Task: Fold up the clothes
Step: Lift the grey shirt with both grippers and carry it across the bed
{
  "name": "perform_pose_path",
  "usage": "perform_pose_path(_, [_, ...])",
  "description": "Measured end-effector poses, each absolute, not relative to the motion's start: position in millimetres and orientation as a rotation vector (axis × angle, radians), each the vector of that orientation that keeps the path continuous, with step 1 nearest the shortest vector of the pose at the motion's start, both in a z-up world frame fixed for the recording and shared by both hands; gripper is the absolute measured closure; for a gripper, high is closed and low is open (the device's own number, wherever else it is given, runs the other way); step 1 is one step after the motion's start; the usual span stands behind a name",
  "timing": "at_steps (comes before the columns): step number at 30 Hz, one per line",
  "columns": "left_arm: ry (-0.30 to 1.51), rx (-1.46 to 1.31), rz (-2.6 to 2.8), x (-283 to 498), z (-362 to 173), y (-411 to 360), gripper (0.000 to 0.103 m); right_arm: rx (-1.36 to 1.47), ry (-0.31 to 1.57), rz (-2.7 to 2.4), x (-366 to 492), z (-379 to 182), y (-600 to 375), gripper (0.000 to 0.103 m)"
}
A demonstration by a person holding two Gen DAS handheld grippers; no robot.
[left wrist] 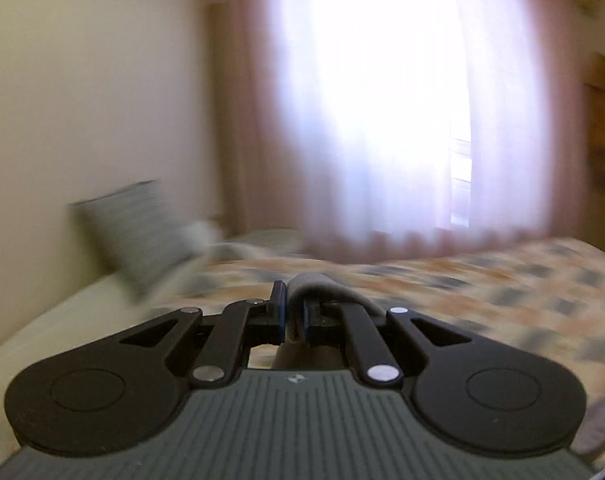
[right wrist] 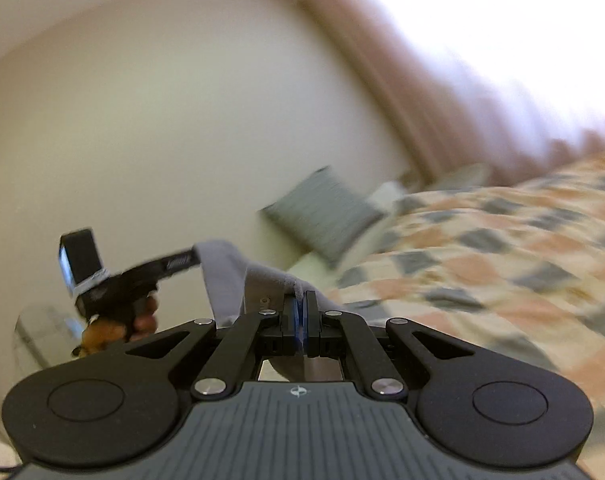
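A grey garment [right wrist: 230,272] hangs stretched between both grippers above the bed. In the right wrist view my right gripper [right wrist: 300,312] is shut on one edge of it, and the cloth runs up and left to my left gripper [right wrist: 192,259], which a hand [right wrist: 142,316] holds. The left wrist view shows my left gripper [left wrist: 292,312] shut on the grey garment [left wrist: 314,284], whose fold drapes over the right finger. Where the rest of the garment hangs is hidden below the grippers. Both views are blurred.
A bed with a checked orange and grey quilt [left wrist: 502,288] lies below and ahead. A grey striped pillow [left wrist: 138,236] leans on the cream wall at the left. A bright window with pink curtains [left wrist: 382,100] stands behind the bed. More grey cloth [left wrist: 598,428] shows at the lower right.
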State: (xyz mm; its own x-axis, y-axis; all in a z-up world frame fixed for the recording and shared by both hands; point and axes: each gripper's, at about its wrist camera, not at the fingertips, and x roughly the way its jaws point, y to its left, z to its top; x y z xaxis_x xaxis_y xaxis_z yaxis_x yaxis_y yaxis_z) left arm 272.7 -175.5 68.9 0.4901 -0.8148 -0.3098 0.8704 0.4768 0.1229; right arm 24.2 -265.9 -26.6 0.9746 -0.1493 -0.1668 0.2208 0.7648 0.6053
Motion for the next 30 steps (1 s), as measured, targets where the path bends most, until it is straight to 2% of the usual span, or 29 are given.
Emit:
perform_pose_path(4, [0.317,0.392,-1.295,171.0,38.2,-255.2,0.098,0.786,0.075,-0.380,-97.3,-38.3,-257.7,0.101])
perform_pose_path(8, [0.418,0.522,-1.526,43.8,-23.9,-329.9,0.096,0.924,0.061,-0.620,-219.0,-61.8,-240.8,0.101])
perform_pose_path(11, [0.504,0.691,-1.654,-49.2,-69.4,-369.0,0.087,1.037,0.080,-0.872,-297.5,-83.6,-228.8,0.101])
perform_pose_path(12, [0.522,0.746,-1.690,-77.2,-84.2,-380.4,0.078,1.087,0.123,-0.979,-318.9,-94.0,-225.1,0.099])
perform_pose_path(14, [0.513,0.823,-1.732,-110.1,-110.0,-388.2,0.067,1.182,0.172,-1.122,-356.0,-118.1,-223.4,0.085])
perform_pose_path(15, [0.512,0.850,-1.748,-119.5,-120.7,-387.6,0.065,1.205,0.175,-1.180,-368.9,-127.9,-220.9,0.082])
perform_pose_path(17, [0.531,0.892,-1.768,-124.4,-136.8,-378.8,0.059,1.243,0.198,-1.267,-395.0,-150.1,-216.3,0.067])
perform_pose_path(18, [0.541,0.914,-1.778,-126.9,-144.9,-374.4,0.058,1.255,0.204,-1.320,-404.3,-157.9,-213.6,0.065])
perform_pose_path(24, [0.640,1.067,-1.784,-115.9,-202.5,-354.9,0.055,1.342,0.220,-1.439,-422.3,-218.1,-189.6,0.060])
perform_pose_path(30, [0.709,1.160,-1.833,-114.7,-265.5,-392.8,0.053,1.447,0.151,-1.469,-407.0,-288.7,-176.5,0.056])
